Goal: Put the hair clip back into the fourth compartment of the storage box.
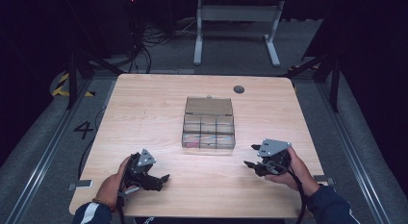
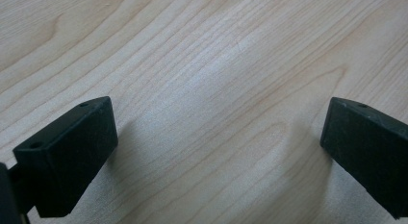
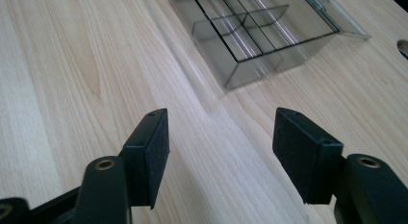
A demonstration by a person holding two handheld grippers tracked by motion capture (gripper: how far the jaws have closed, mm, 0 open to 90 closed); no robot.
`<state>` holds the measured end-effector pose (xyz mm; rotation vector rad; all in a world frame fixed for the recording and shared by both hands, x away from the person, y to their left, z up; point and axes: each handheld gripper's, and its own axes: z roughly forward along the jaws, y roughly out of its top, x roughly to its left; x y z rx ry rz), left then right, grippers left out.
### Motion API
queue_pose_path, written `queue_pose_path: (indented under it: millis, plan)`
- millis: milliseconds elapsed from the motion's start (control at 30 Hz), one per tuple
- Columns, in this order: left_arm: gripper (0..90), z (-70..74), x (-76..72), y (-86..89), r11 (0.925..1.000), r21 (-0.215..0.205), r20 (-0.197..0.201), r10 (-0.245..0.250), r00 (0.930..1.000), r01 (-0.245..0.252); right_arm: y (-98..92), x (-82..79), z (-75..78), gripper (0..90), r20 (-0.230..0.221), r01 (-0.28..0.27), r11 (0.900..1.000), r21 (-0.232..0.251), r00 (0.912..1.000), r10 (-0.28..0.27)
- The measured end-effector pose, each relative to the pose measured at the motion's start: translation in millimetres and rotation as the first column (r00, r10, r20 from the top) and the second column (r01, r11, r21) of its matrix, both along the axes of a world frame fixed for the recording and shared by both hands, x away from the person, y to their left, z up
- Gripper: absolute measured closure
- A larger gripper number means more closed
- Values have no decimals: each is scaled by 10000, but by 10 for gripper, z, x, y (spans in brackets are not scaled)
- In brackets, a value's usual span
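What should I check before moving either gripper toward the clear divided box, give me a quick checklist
1. Left gripper open, nothing held: ok.
2. Right gripper open, nothing held: ok.
3. Clear divided box lid open, folded back flat: ok.
4. Table free between both grippers and the box: ok.
5. Box compartments empty: cannot tell; the high view shows faint colour in them, while the right gripper view shows the box looking bare.

Lab: hazard-taped floor (image 1: 60, 87), cables (image 1: 144, 41)
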<state>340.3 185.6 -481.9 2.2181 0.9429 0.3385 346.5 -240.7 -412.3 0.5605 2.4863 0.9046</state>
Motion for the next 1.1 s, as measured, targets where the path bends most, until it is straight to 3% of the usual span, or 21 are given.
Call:
queue_pose_path:
  millis: [367, 633, 833, 1000, 1100]
  plan:
    - [0, 0, -1, 0, 10000, 5, 2, 5, 10000, -5, -238, -109, -114, 359, -107, 784, 9969, 4, 9969, -783]
    - [0, 1, 0, 0, 10000, 8, 3, 3, 10000, -3, -465, -210, -259, 325, -454, 1379, 9896, 412, 9897, -1360]
    - [0, 1, 0, 0, 10000, 6, 4, 4, 10000, -4, -692, -291, -393, 307, -942, 1814, 9804, 774, 9802, -1739]
    - [0, 1, 0, 0, 10000, 6, 3, 4, 10000, -4, -931, -362, -525, 278, -1406, 2456, 9609, 1283, 9636, -2275]
    - [0, 0, -1, 0, 10000, 7, 4, 5, 10000, -5, -996, -370, -552, 271, -1573, 2589, 9520, 1630, 9594, -2340]
